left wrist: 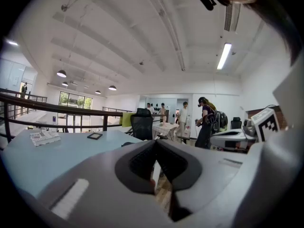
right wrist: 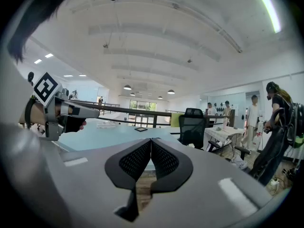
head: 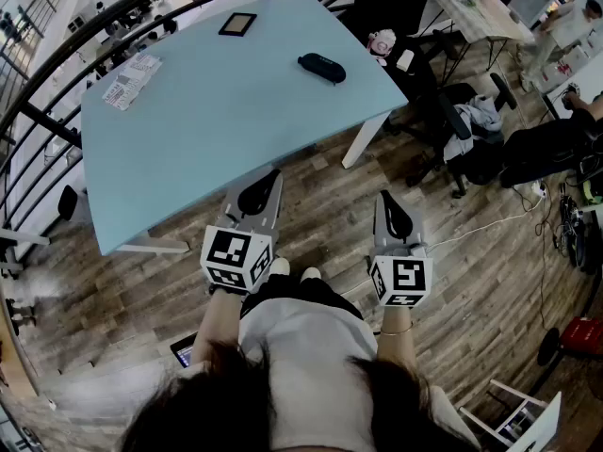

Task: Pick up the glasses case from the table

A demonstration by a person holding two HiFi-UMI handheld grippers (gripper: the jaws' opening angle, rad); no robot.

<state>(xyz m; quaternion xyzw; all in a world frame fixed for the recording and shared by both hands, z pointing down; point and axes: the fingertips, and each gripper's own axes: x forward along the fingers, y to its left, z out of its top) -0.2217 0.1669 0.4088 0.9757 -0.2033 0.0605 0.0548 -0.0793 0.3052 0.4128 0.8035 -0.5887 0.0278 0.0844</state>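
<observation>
The glasses case (head: 321,68) is a dark, oblong case lying near the far right edge of the light blue table (head: 217,111). In the left gripper view it shows as a small dark shape (left wrist: 127,144) just past the jaws. Both grippers are held in front of the person, short of the table's near edge and well away from the case. My left gripper (head: 271,175) (left wrist: 155,144) is shut, with nothing between its pads. The right gripper (head: 384,198) (right wrist: 151,140) is also shut and empty. The right gripper view shows the left gripper (right wrist: 61,113) at its left.
A black flat tablet-like item (head: 237,24) and a stack of papers (head: 130,81) lie on the table's far side. A black railing (head: 57,55) runs behind the table. Office chairs (head: 466,125) stand to the right, and people stand near desks (right wrist: 251,115) further back.
</observation>
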